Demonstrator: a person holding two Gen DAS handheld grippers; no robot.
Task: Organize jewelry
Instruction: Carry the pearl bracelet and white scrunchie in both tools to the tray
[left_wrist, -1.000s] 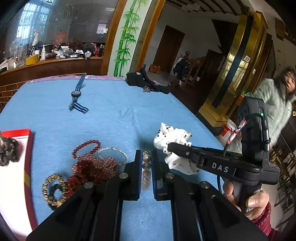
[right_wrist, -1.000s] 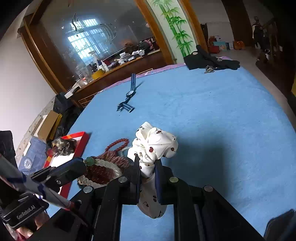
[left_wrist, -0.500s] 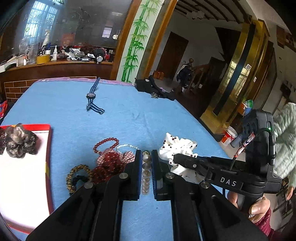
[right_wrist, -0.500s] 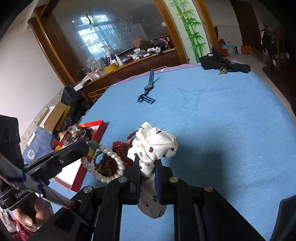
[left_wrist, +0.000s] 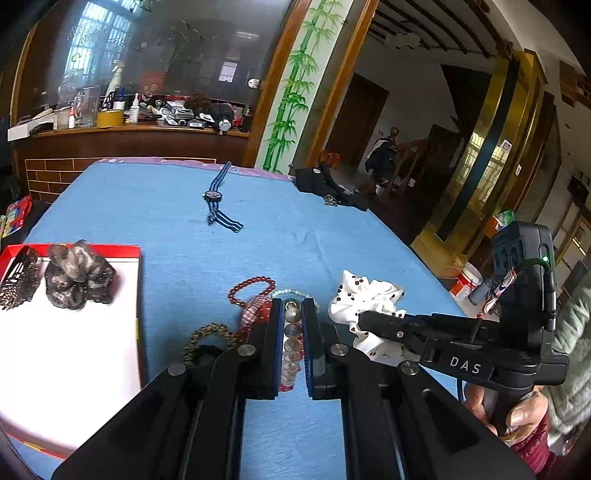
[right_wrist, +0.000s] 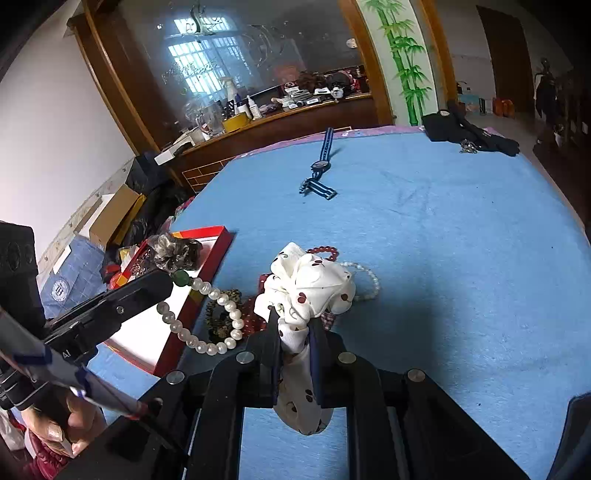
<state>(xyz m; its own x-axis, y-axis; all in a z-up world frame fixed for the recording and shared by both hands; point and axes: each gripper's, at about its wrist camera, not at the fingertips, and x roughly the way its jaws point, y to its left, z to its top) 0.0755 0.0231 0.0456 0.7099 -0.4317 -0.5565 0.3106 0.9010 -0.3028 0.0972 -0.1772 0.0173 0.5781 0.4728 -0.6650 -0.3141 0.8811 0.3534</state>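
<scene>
Both grippers have shifted toward the red tray (left_wrist: 138, 254). Left gripper (left_wrist: 293, 314) clamps limp pearl bracelet (right_wrist: 207, 325); right gripper (right_wrist: 293, 325) pinches soft scrunchie (right_wrist: 310, 284) mid-fold, securely.

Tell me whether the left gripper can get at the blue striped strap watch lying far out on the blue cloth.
Probably not yet: the left gripper is shut on the pearl bead bracelet. The blue cloth toward the blue striped strap watch looks unobstructed.

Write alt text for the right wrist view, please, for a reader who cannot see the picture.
The right gripper is shut on a white cherry-print scrunchie above a blue tablecloth. At left, the left gripper holds up a pearl bracelet near a red-rimmed tray; more bracelets lie behind the scrunchie, a striped watch farther back.
</scene>
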